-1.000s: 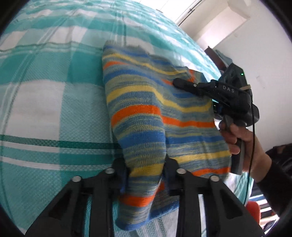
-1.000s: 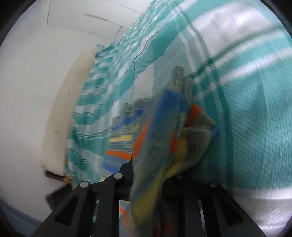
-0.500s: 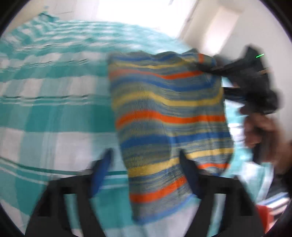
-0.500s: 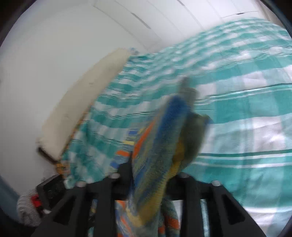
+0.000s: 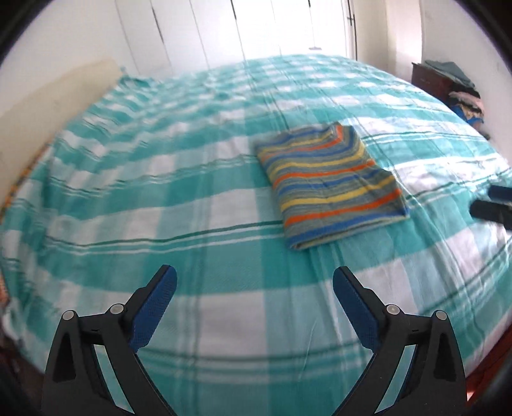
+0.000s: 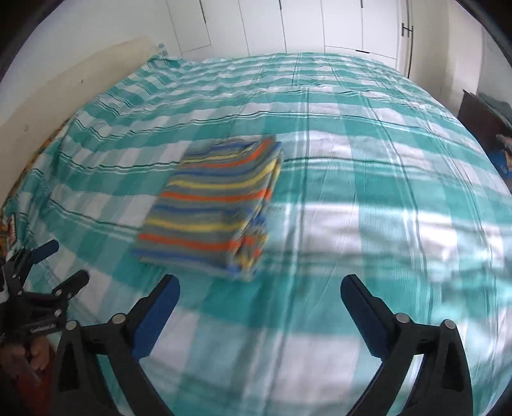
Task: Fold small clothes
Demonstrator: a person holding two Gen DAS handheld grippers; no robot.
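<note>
A small striped knit garment (image 5: 329, 185), in blue, orange, yellow and grey, lies folded into a rectangle on the teal and white checked bedspread (image 5: 198, 208). My left gripper (image 5: 252, 278) hovers above the cover in front of the garment and to its left, its jaws opening wide with nothing between them. In the right wrist view the same garment (image 6: 214, 204) lies ahead and to the left. My right gripper (image 6: 260, 284) is raised over the bedspread (image 6: 384, 192), also opening and empty. Each gripper shows at the edge of the other's view: right gripper (image 5: 492, 204), left gripper (image 6: 65, 262).
A cream padded headboard (image 6: 64, 83) runs along the bed's left side. White wardrobe doors (image 6: 304, 25) stand behind the bed. A dark dresser (image 5: 432, 76) with a pile of clothes (image 5: 467, 102) sits at the far right. A hand (image 6: 28, 355) grips the left tool.
Both grippers let go of the striped garment, opened wide and pulled back and up. The garment now lies folded flat on the bed, farther from both cameras.
</note>
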